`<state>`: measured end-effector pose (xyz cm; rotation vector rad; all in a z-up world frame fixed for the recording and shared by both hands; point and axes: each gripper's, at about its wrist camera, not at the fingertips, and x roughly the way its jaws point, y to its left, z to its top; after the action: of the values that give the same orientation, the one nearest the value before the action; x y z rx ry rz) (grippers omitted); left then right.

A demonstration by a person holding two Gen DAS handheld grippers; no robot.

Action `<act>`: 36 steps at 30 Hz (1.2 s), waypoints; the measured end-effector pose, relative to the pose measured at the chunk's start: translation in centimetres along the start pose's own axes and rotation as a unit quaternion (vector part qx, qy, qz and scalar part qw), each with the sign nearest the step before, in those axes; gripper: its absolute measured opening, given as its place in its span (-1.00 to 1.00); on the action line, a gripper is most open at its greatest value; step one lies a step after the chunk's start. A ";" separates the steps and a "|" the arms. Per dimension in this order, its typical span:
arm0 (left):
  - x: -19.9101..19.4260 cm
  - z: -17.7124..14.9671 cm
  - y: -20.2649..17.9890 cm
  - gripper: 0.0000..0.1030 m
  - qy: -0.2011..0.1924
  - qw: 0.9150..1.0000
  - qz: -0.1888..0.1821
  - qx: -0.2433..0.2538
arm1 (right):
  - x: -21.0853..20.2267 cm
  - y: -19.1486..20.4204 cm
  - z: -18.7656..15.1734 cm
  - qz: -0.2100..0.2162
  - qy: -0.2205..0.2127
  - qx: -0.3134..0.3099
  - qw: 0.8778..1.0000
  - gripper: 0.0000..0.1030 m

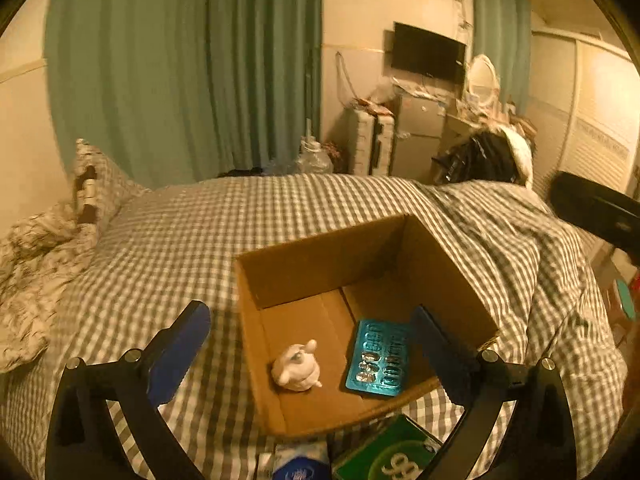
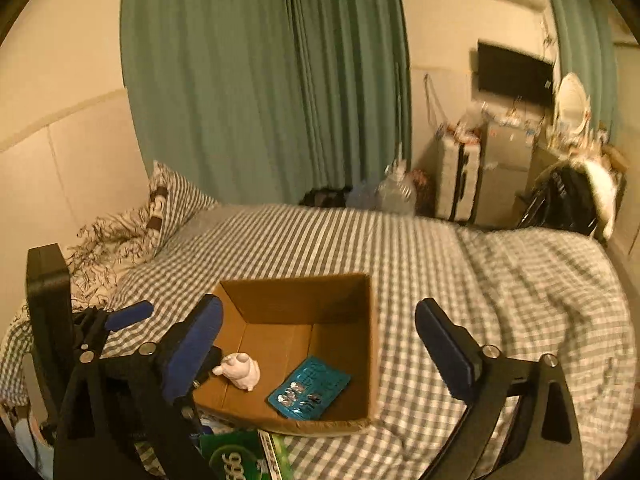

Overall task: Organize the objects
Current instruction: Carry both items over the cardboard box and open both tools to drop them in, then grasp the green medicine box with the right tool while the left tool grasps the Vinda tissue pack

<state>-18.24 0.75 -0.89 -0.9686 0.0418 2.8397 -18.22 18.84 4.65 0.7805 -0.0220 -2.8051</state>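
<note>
Lying rumpled at the far left of the bed [image 1: 200, 240] is a patterned blanket [image 1: 28, 280], with a checked pillow [image 1: 100, 184] propped behind it against the wall. The left tool [image 1: 310, 334] hangs over the checked bedspread with its blue-padded fingers [image 1: 180, 354] spread wide and nothing between them. Its left finger is over bare bedspread, and its right finger reaches across the near right corner of the cardboard box [image 1: 320, 256]. The box sits open on the bed, ahead of and below this tool. On the box floor, toward the left, stands a small white figurine [image 1: 298, 366]. Just to its right, apart from it, a teal blister pack of pills [image 1: 380, 360] lies flat, close beside the tool's right finger. At the near edge of the bed, below the box, are a blue-and-white packet [image 1: 300, 466] and a green carton [image 1: 384, 456] with white numerals.

From the right wrist view, the right tool [image 2: 318, 346] is likewise released and empty, its fingers [image 2: 194, 350] straddling the box [image 2: 300, 292]. The figurine [image 2: 240, 372] sits just past its left finger, the blister pack [image 2: 310, 392] between the two fingers and lower down. The left tool [image 2: 132, 314] shows at the box's left side. Beyond the bed hang green curtains [image 2: 264, 80]; a dark screen [image 2: 514, 74] is on the wall at right.
</note>
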 end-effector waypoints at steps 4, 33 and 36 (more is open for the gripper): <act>-3.5 0.2 1.6 1.00 -0.016 0.999 -0.022 -0.036 | -5.3 1.2 0.0 -0.025 -0.047 -0.027 0.998 0.99; -2.9 -13.0 4.5 1.00 0.093 0.991 0.090 -0.022 | 3.2 7.4 -16.2 0.022 0.167 -0.126 0.978 0.99; -2.4 -13.5 5.0 1.00 0.097 0.990 0.094 -0.025 | 5.1 7.9 -16.9 0.024 0.188 -0.133 0.973 0.99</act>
<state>-8.91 -5.42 -10.25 -1.3160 0.0870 2.9141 -12.13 10.78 -11.90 1.2014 0.3835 -2.4964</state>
